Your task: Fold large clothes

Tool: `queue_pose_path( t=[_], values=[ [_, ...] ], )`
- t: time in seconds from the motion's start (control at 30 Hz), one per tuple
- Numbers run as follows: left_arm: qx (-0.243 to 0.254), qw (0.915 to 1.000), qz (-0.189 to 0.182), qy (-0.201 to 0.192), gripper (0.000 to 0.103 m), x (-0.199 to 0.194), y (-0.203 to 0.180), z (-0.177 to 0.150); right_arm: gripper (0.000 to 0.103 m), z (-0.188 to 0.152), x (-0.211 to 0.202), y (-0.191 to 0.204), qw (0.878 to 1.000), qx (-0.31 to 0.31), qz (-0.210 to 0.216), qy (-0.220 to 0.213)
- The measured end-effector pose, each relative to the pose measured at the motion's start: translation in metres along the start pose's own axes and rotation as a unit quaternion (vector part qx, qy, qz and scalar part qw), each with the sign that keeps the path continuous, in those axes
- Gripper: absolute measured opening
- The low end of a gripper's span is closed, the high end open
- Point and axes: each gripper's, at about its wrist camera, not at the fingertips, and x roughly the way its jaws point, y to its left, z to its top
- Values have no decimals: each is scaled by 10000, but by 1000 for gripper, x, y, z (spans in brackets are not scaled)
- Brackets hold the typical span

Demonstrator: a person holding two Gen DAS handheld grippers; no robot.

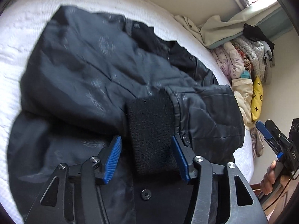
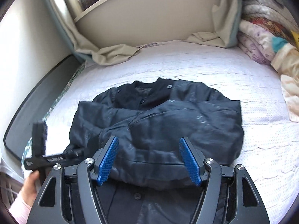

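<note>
Two fisheye views show one dark jacket (image 2: 157, 123) lying partly folded on a bed (image 2: 214, 69) with a white textured cover. Blur softens much of the fabric in both views, so creases and pale scuff-like marks are hard to read. Its lower part runs under each camera's own frame and is cut off there.

In the left wrist view, the left tool (image 1: 146, 149) points steeply down at the jacket, and its blue pads (image 1: 113, 158) stand either side of a black ribbed cuff (image 1: 151, 130). The right-hand pad lies against the cuff's edge; the other shows a sliver of a gap, so I cannot tell whether the cuff is truly pinched. A sleeve (image 1: 203, 112) runs off to the right from the cuff.

In the right wrist view, the right tool (image 2: 149, 158) hangs tilted down above the jacket's near side, its pads (image 2: 190, 160) wide apart with nothing between them. The collar and a row of dark buttons (image 2: 169, 86) sit at the far end.

Each view catches the other tool only at its edge: a hand (image 1: 269, 177) grips the handle at the right of the left view, partly cut off, and a hand (image 2: 30, 186) with a pale pink sleeve (image 2: 18, 211) shows at the lower left of the right view.

A heap of folded bedding and clothes (image 1: 246, 59) sits at the bed's end, and beige curtains (image 2: 112, 53) spill onto the mattress.
</note>
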Motion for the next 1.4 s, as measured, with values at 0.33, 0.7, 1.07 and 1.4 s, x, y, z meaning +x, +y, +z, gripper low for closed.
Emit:
queue_pose_path(
  t=[0.33, 0.7, 1.07, 1.4],
  values=[
    [472, 9985, -18, -288, 12, -30, -22, 3, 67, 8, -8, -26, 9991, 374, -179, -34],
    [529, 9856, 1499, -570, 12, -60, 8, 7, 57, 11, -16, -78, 9914, 1200, -512, -49],
    [243, 9834, 1768, -333, 15, -42, 28, 8, 45, 6, -3, -96, 9879, 1236, -905, 246],
    [753, 9758, 1525, -1375, 20, -95, -7, 8, 25, 8, -7, -85, 9900, 1161, -795, -39]
  ],
)
